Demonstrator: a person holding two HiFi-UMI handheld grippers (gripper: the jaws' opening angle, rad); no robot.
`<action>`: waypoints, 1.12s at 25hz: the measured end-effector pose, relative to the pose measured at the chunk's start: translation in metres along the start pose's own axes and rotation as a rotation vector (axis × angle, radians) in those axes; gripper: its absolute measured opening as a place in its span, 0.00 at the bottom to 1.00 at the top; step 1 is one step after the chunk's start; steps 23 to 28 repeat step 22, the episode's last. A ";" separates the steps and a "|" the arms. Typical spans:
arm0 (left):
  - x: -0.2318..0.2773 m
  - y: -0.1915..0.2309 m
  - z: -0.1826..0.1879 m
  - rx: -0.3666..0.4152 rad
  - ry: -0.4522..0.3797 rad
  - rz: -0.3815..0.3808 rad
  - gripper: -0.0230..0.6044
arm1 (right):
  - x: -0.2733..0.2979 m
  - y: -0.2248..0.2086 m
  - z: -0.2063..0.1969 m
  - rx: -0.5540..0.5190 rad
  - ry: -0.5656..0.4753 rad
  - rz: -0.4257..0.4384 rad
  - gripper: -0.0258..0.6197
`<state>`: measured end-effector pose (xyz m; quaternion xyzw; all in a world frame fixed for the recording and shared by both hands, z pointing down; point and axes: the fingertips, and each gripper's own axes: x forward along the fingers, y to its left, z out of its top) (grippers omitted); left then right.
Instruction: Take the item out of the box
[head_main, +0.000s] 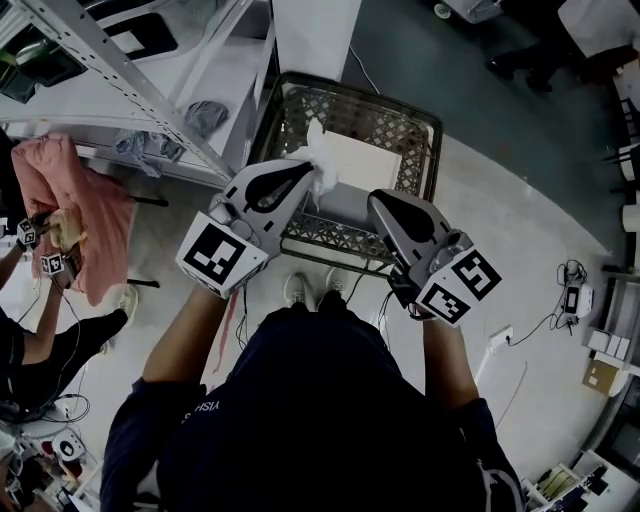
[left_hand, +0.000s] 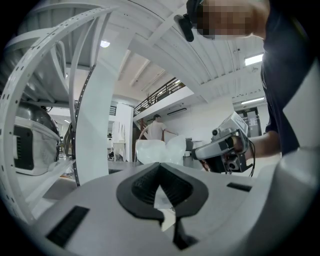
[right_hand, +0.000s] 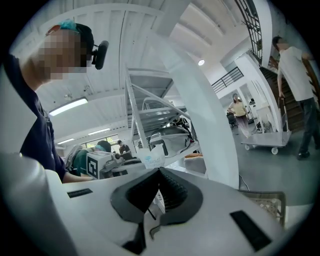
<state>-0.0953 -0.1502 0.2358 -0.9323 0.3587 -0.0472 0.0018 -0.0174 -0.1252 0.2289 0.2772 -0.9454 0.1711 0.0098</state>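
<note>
My left tongs (head_main: 303, 172) are clamped on the crumpled white plastic bag (head_main: 322, 155), held over the dark lattice plastic box (head_main: 405, 125) that stands on the floor. My right tongs (head_main: 381, 203) are closed on nothing, near the bag. I should lift straight up, slowly, so the film clears the rim without snagging. I count one bag, one box, one flat white sheet (head_main: 368, 160) lying inside, two tongs.

The box (head_main: 415, 140), a dark lattice crate, stands upright. The item (head_main: 322, 158), a crumpled white translucent bag, hangs pinched above its left edge.
</note>
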 end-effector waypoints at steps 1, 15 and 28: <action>0.000 0.000 0.000 0.002 0.001 0.000 0.05 | 0.000 0.001 0.000 0.000 -0.002 0.001 0.08; 0.000 -0.004 -0.002 -0.009 -0.001 -0.005 0.05 | 0.003 0.004 -0.009 0.010 0.016 0.001 0.08; 0.001 -0.007 -0.004 -0.018 0.000 -0.006 0.05 | 0.000 0.005 -0.013 0.015 0.024 0.004 0.08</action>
